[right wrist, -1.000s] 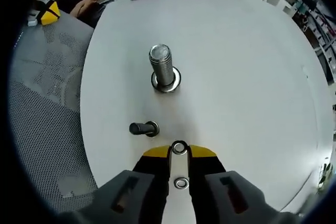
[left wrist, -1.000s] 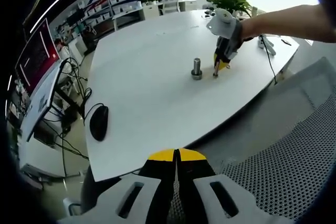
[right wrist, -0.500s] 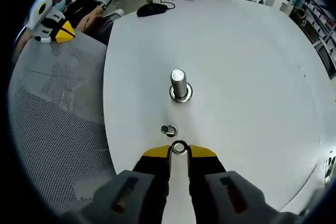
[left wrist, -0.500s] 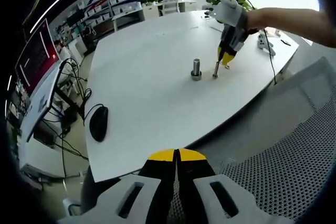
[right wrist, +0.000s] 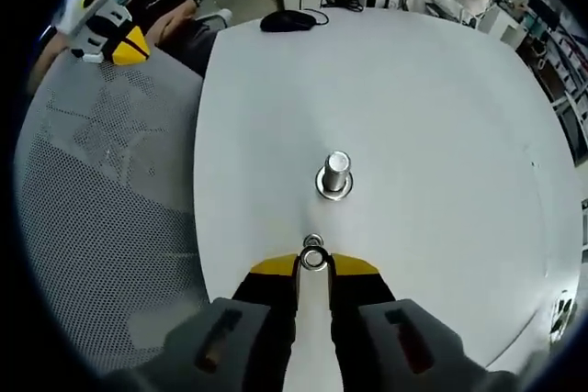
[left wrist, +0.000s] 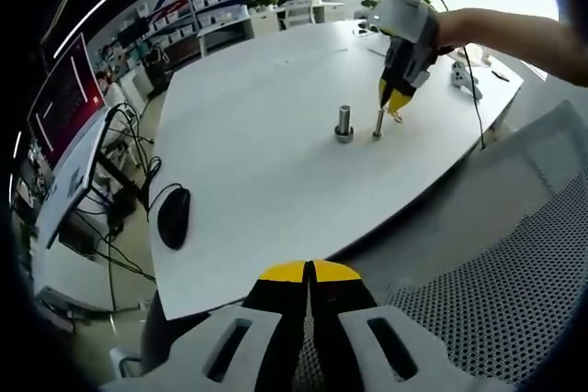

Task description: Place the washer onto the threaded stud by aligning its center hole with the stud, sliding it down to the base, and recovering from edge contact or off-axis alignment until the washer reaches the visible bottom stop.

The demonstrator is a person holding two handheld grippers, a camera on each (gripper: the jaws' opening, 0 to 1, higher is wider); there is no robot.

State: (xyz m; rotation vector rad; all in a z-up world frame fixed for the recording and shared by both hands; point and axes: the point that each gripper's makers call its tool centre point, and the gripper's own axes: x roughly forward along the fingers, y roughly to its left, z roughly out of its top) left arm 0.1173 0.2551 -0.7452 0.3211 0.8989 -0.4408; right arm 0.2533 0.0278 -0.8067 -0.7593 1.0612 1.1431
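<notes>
Gripping washer (right wrist: 313, 260) at its yellow tips, right gripper (right wrist: 313, 265) clamped on it, just short of threaded stud (right wrist: 335, 174) | stud upright on white table (right wrist: 441, 135), another washer at its base | left gripper (left wrist: 310, 272) jaws together, off table edge over mesh chair (left wrist: 496, 291) | mouse (left wrist: 173, 214) well apart from stud

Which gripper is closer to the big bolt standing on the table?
The right gripper: it hovers just beside the bolt. The left gripper sits far back, off the table's edge.
</notes>
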